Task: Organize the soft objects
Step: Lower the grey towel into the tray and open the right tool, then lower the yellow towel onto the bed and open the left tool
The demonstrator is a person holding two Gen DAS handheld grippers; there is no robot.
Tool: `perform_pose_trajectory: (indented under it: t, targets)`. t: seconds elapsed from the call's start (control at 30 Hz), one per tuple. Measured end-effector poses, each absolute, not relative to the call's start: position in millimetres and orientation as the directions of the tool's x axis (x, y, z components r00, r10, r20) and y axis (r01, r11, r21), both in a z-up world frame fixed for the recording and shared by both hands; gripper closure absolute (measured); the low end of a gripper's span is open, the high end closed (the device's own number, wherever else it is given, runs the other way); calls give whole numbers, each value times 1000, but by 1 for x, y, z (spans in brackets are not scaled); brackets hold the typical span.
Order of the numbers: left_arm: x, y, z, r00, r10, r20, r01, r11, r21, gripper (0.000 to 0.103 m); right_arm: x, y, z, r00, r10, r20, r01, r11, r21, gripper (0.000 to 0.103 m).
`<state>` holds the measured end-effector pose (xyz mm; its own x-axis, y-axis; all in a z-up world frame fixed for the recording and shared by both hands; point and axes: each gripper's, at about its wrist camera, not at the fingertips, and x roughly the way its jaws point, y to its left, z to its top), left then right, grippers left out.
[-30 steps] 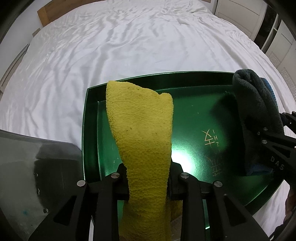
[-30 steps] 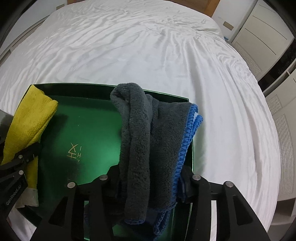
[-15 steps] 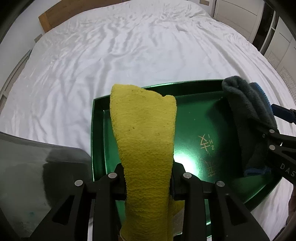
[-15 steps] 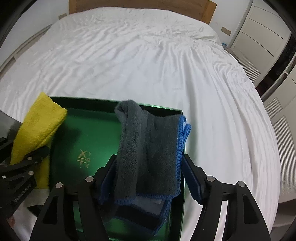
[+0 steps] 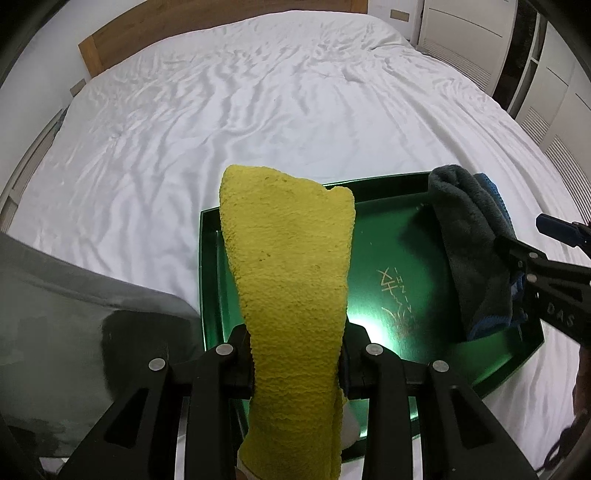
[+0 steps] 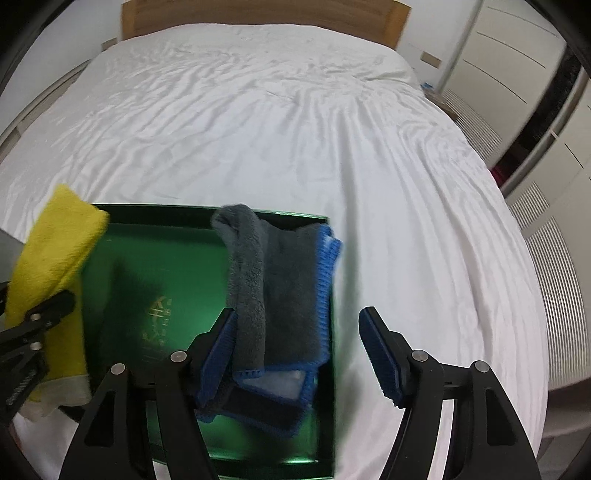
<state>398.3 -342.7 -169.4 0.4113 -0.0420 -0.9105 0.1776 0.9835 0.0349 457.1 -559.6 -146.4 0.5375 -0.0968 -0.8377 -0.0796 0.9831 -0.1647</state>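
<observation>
A green tray (image 5: 402,258) (image 6: 122,258) lies on the white bed. My left gripper (image 5: 297,354) is shut on a yellow cloth (image 5: 291,258), which it holds over the tray's left side; the cloth also shows in the right wrist view (image 6: 51,258). A grey towel with blue trim (image 6: 280,288) lies on the tray's right side and also shows in the left wrist view (image 5: 476,251). My right gripper (image 6: 299,328) is open, its blue-padded fingers (image 6: 376,347) spread on either side of the towel's near end.
The wrinkled white bed sheet (image 6: 295,129) spreads all around the tray. A wooden headboard (image 6: 258,14) is at the far end. White wardrobes (image 6: 535,92) stand at the right. A grey surface (image 5: 74,295) lies at the lower left.
My right gripper has opened and let go of the grey towel, which now rests on the tray. Both grippers have drawn back and risen. The left still holds the yellow cloth.
</observation>
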Motion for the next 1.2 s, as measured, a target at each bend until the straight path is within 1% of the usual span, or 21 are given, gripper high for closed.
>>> perform_pose_trajectory:
  t: [0.33,0.7,1.0,1.2]
  targets:
    - [380,-338,-152,435,-74,-897,197,980,15,75,441,-563,-146,525,-133,-841,-54,981,-189,36]
    - [351,-337,-120,462,-108,-880,218,976,-5,75,409,-552,-115,536,-154,-830,-59,974,-219,37]
    - [329,-335,-103,469,-124,-874,212,977,-25,75,378,-538,-91,564,-136,-815,-80,973,-217,37]
    - [298,-325,-92,474,-152,-867,205,977,-60,75,346,-525,-77,591,-106,-800,-97,975,-201,37]
